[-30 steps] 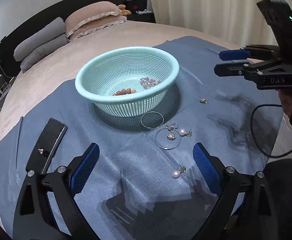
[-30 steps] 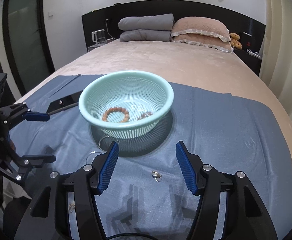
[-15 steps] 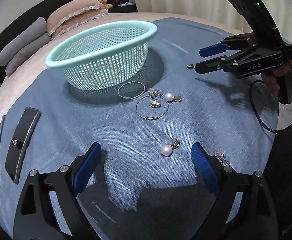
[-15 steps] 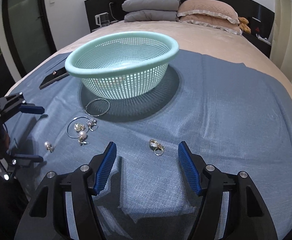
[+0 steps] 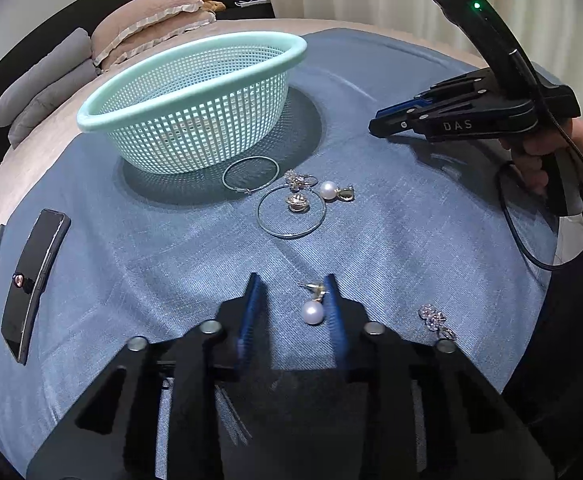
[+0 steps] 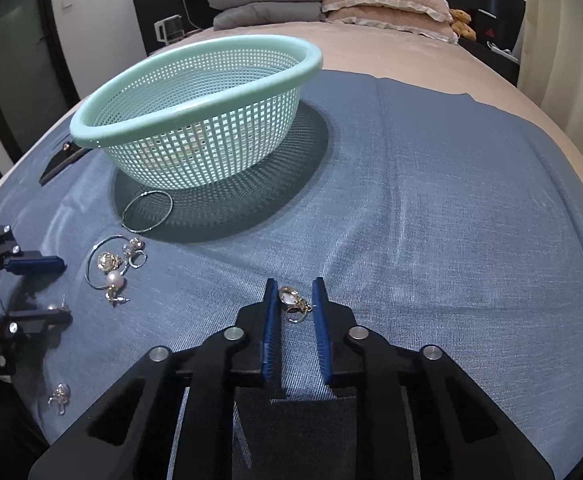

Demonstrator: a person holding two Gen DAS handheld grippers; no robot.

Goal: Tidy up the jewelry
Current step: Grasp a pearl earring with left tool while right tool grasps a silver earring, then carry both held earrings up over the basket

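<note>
Pearl earring (image 5: 312,308) lies between left claw (image 5: 293,286) fingers.

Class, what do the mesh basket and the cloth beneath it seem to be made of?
Basket: probably moulded plastic, mint green with a slight sheen; the regular square holes and thick smooth rim suggest it. Cloth: woven fabric, matte blue; fine thread texture and soft wrinkles show.
</note>
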